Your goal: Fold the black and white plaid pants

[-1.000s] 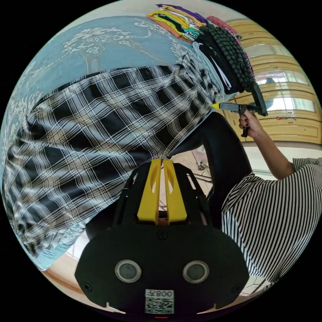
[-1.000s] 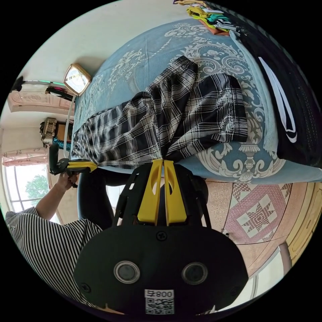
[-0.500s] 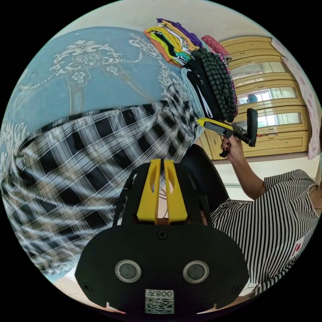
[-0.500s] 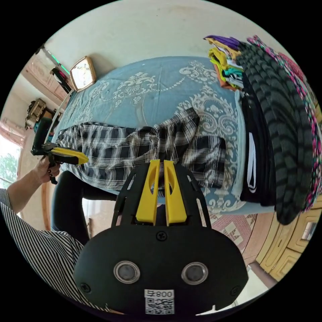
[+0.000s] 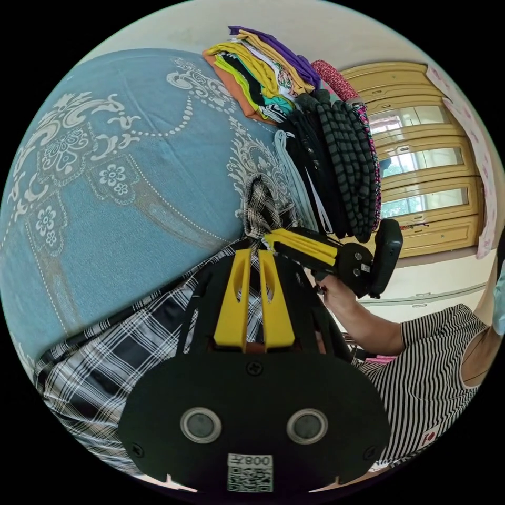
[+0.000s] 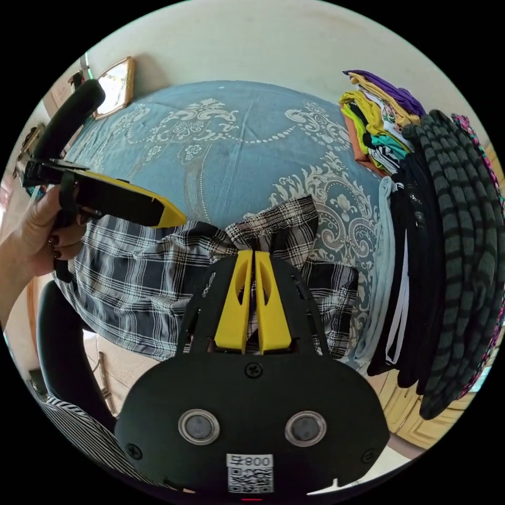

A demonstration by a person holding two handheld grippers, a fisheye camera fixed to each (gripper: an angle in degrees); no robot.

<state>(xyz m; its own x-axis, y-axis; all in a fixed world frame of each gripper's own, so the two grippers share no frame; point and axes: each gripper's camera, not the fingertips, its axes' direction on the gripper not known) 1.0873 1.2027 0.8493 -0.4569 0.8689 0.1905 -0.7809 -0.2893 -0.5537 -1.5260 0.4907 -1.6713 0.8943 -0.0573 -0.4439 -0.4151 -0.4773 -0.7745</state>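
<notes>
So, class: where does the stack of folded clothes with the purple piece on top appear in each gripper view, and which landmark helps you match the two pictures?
Left gripper view: the stack of folded clothes is at the top centre, on the blue bedspread.
Right gripper view: the stack is at the upper right.
Shared landmark: the dark striped garment lying right beside it.

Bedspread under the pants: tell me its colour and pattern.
The bedspread is blue with pale ornamental scrolls and flowers, clearest in the right gripper view.
</notes>
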